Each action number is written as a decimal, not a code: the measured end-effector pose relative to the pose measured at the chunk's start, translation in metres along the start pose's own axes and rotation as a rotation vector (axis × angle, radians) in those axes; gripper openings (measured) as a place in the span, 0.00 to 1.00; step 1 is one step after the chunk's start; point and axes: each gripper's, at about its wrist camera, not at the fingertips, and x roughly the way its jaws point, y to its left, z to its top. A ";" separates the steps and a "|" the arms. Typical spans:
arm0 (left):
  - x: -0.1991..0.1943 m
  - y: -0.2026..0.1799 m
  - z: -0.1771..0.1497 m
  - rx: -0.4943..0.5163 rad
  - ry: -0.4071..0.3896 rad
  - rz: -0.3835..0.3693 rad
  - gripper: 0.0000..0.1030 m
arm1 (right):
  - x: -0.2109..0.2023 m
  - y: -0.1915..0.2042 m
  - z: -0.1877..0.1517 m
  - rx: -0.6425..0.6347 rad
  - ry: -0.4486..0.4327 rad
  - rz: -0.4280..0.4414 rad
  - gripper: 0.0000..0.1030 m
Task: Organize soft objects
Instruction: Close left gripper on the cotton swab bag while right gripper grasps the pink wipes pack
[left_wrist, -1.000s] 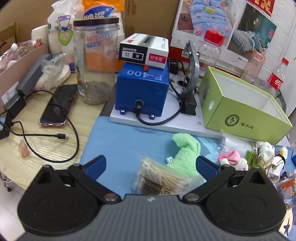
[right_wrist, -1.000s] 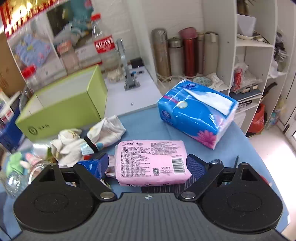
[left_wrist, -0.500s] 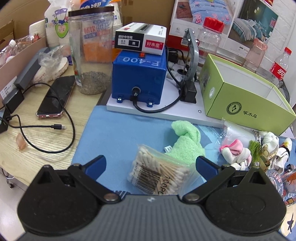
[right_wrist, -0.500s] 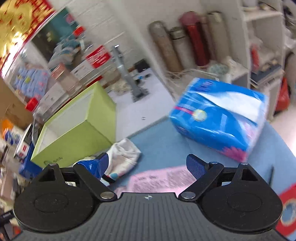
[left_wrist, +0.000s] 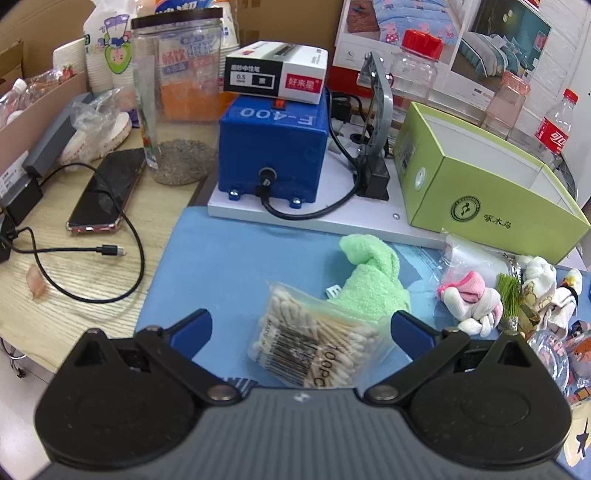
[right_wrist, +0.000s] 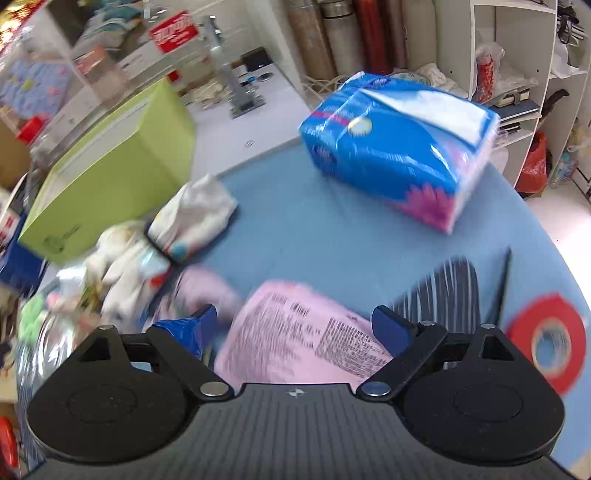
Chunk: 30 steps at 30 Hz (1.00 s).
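Note:
In the left wrist view my left gripper (left_wrist: 301, 326) is open, its blue fingertips on either side of a clear bag of cotton swabs (left_wrist: 317, 341) lying on the blue mat (left_wrist: 229, 258). A green fuzzy sock (left_wrist: 373, 280) lies just beyond the bag, and a pink and white sock bundle (left_wrist: 471, 301) lies to the right. In the right wrist view my right gripper (right_wrist: 295, 325) is open over a pink tissue pack (right_wrist: 295, 336) on the mat. A blue tissue pack (right_wrist: 399, 147) and a white cloth bundle (right_wrist: 192, 218) lie farther off. The open green box (right_wrist: 110, 173) stands at the back left.
The green box (left_wrist: 487, 184) also shows in the left wrist view, behind the socks. A blue machine (left_wrist: 273, 147) on a white board, a clear jar (left_wrist: 177, 96), a phone (left_wrist: 107, 192) and a cable stand at the left. A red tape roll (right_wrist: 546, 339) lies at the right.
My left gripper has pulled back a little, so more of the swab bag shows. My right gripper swung up and back down over the pink tissue pack; its view is blurred by motion.

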 end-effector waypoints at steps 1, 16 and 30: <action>-0.001 -0.001 -0.002 0.005 0.003 -0.001 0.99 | -0.007 0.002 -0.007 -0.033 -0.001 0.014 0.76; -0.008 0.034 0.004 -0.084 -0.016 -0.006 0.99 | 0.029 0.010 -0.026 -0.421 0.001 -0.059 0.79; 0.019 -0.008 -0.017 0.239 -0.020 -0.019 0.99 | 0.028 0.005 -0.041 -0.429 -0.099 -0.044 0.83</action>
